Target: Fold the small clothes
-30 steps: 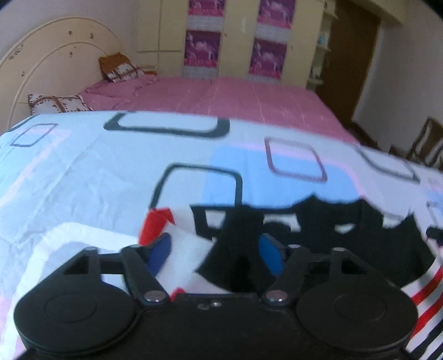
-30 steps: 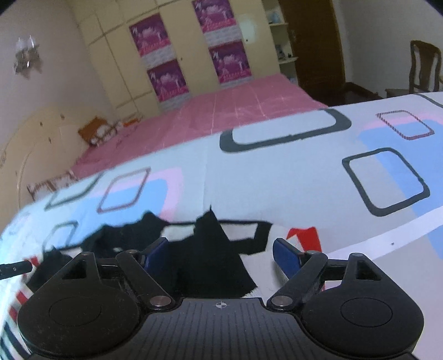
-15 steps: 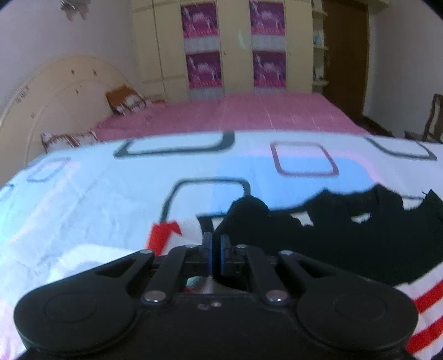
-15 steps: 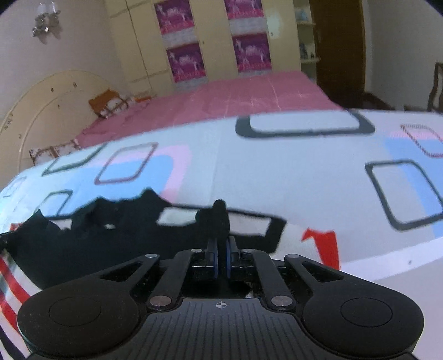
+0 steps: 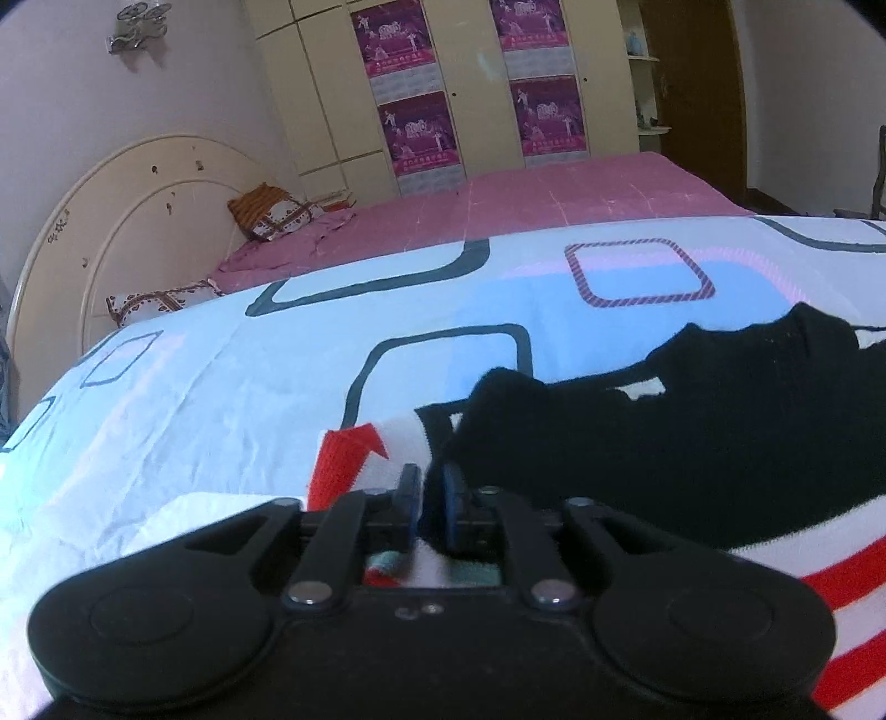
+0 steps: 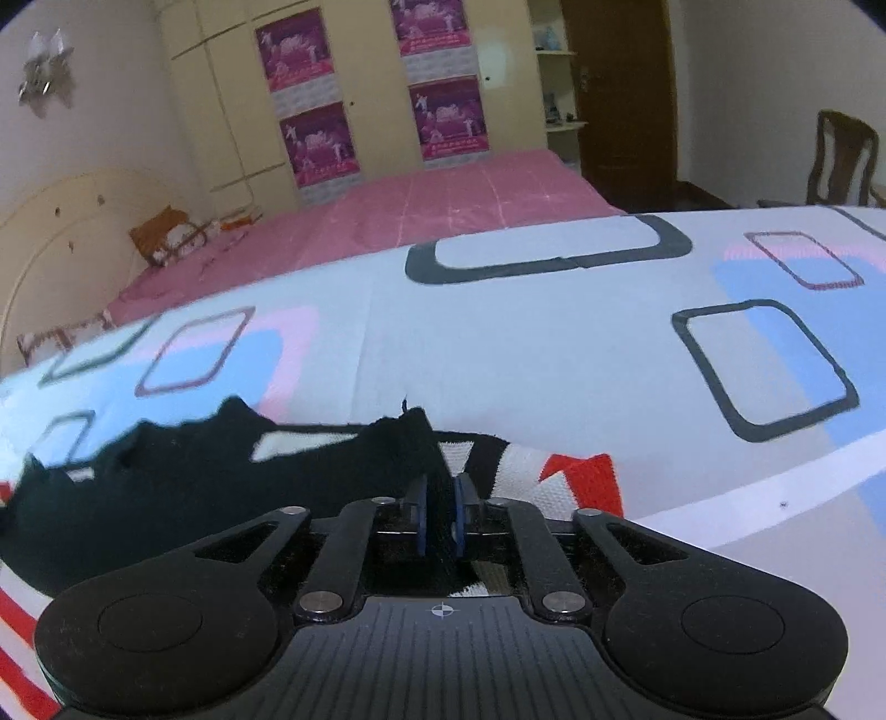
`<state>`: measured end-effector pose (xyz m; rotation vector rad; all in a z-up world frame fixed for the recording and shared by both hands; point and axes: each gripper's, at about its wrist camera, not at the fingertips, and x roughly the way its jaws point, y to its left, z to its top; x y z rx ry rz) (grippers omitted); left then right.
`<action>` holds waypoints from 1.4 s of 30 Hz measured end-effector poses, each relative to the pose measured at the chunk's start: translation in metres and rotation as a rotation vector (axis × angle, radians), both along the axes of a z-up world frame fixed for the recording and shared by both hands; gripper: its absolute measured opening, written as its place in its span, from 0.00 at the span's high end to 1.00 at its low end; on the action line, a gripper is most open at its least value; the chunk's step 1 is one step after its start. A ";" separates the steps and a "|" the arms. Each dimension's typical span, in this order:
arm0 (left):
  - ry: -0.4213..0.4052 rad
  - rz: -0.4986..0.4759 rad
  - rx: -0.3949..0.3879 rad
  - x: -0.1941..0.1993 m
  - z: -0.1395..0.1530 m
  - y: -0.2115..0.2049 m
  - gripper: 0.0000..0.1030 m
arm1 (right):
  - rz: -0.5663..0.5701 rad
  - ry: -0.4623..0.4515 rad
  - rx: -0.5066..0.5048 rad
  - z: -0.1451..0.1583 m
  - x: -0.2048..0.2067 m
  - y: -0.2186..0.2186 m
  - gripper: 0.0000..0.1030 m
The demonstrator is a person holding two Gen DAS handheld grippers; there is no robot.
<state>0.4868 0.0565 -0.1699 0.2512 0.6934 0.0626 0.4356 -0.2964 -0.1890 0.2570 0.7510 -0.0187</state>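
Your left hand-held gripper (image 5: pixel 426 507) and right hand-held gripper (image 6: pixel 440 512) have just eased slightly, each still pinching the black garment (image 5: pixel 692 432). It's soft and limp, so hold the corners.

Left gripper (image 5: pixel 431 507) and right gripper (image 6: pixel 440 512) — jaws just eased, still pinching.

A bed with a pink checked sheet (image 5: pixel 554 199) fills the far half of the room, its cream arched headboard (image 5: pixel 127 221) against the left wall. Patterned pillows (image 5: pixel 271 213) lie near the headboard. Behind the bed stands a cream wardrobe (image 6: pixel 371 94) bearing four purple posters (image 6: pixel 293 50). A dark wooden door (image 6: pixel 626 94) and a wooden chair (image 6: pixel 841 158) are at the right. A wall lamp (image 5: pixel 138 25) hangs on the pale wall.
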 end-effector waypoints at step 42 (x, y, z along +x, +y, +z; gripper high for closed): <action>0.101 -0.032 -0.149 -0.079 0.007 0.026 0.21 | 0.069 0.036 -0.145 0.008 -0.079 0.065 0.49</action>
